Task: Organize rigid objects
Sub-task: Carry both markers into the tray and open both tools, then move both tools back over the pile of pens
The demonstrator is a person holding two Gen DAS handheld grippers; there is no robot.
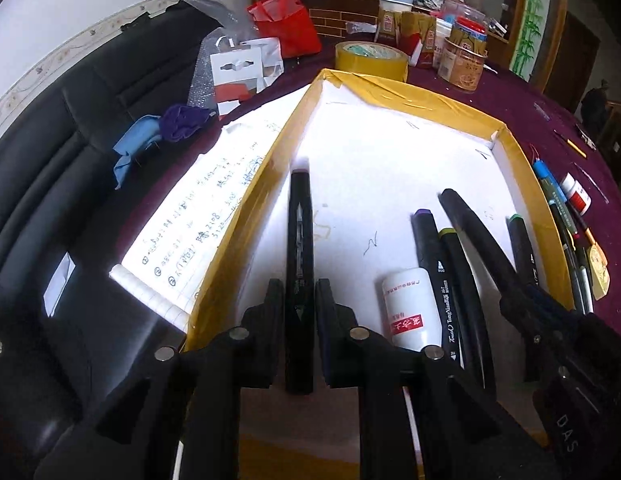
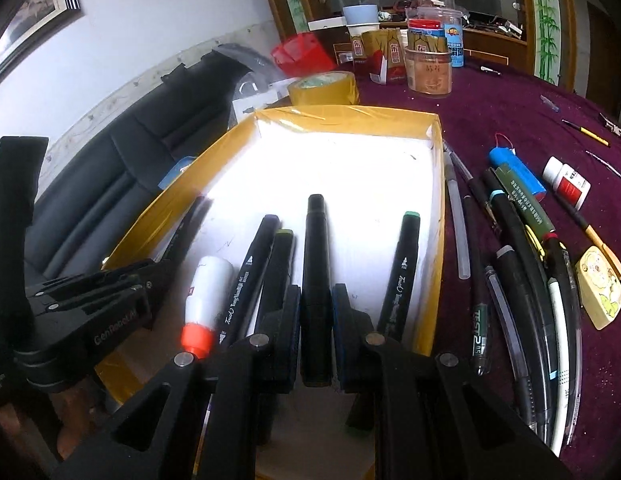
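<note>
A shallow box (image 1: 390, 92) with yellow-taped walls and a white floor sits on the purple tablecloth. My left gripper (image 1: 300, 286) reaches in at its left side. A black marker (image 1: 300, 220) runs between the fingers with a thin gap beside it, so the jaws stand open. My right gripper (image 2: 317, 292) is at the box's near right, and its pads look pressed on another black marker (image 2: 315, 248). Beside it lie a white bottle (image 2: 208, 288) with an orange cap, a purple-capped marker (image 2: 254, 264), a yellow-green one (image 2: 278, 264) and a green-capped one (image 2: 402, 264).
Right of the box (image 2: 350, 114) lies a heap of pens (image 2: 518, 240), a blue battery pack (image 2: 514, 172), a small red-labelled bottle (image 2: 568, 184) and a yellow eraser (image 2: 600, 296). A tape roll (image 1: 370, 60) and jars stand behind. A written notebook (image 1: 198, 208) and a black sofa (image 1: 50, 160) are left.
</note>
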